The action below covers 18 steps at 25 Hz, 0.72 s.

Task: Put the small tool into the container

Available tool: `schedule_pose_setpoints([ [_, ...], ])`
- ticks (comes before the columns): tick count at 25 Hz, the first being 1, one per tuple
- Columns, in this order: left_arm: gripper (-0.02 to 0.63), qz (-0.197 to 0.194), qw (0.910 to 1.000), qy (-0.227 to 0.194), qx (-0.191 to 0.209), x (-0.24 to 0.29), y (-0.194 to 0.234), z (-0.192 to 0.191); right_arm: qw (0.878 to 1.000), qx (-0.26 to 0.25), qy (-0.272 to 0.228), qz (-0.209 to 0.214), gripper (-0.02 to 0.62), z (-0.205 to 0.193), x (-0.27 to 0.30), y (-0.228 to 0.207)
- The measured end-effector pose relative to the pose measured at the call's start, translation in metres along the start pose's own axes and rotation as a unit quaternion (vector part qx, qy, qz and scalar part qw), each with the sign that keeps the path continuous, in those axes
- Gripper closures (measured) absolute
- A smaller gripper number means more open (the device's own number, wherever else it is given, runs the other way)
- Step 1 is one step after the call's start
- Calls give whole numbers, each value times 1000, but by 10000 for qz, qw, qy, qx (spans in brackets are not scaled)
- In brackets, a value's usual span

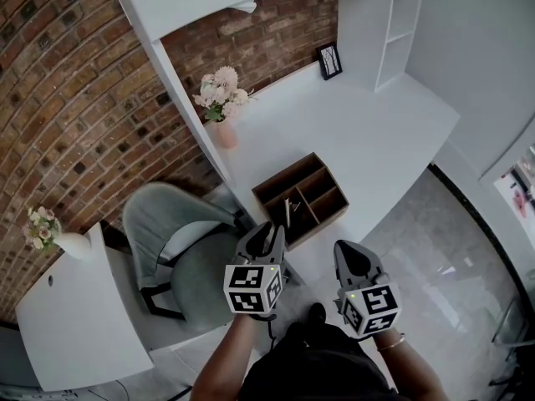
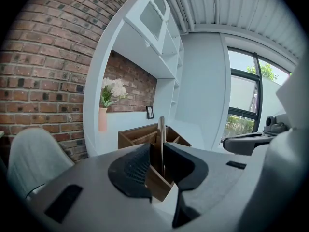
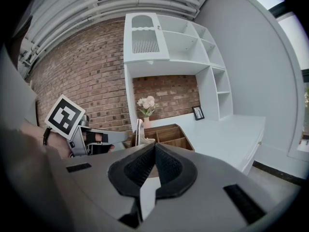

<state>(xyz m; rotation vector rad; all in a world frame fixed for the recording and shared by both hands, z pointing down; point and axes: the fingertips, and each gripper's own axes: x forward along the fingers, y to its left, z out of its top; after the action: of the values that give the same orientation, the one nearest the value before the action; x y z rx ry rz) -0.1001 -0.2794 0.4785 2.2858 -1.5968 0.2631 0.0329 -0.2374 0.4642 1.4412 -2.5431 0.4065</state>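
Note:
A brown wooden container (image 1: pixel 303 197) with several compartments sits near the front edge of the white desk (image 1: pixel 376 132). A thin small tool (image 1: pixel 287 213) stands upright in its near-left compartment. My left gripper (image 1: pixel 272 232) hovers just short of the container, jaws a little apart. In the left gripper view the tool (image 2: pixel 161 138) and the container (image 2: pixel 140 137) show through that narrow gap, beyond the left gripper (image 2: pixel 157 151). My right gripper (image 1: pixel 344 253) hangs to the right off the desk edge; the right gripper (image 3: pixel 155 149) is shut with nothing in it. The tool (image 3: pixel 138 129) shows there too.
A pink vase of flowers (image 1: pixel 219 98) and a small picture frame (image 1: pixel 329 60) stand at the desk's back by the brick wall. White shelves (image 1: pixel 393 32) rise at the right. A grey chair (image 1: pixel 180 249) sits left of the grippers. Another white table (image 1: pixel 75 324) with a flower vase lies far left.

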Motion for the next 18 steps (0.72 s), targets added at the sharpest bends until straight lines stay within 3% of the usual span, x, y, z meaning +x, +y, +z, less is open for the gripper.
schedule_pose_setpoints([
  [18,588,116,9997,-72,188,-53,-2,-7,9998,-76,-157,-104,592,4,-19,13],
])
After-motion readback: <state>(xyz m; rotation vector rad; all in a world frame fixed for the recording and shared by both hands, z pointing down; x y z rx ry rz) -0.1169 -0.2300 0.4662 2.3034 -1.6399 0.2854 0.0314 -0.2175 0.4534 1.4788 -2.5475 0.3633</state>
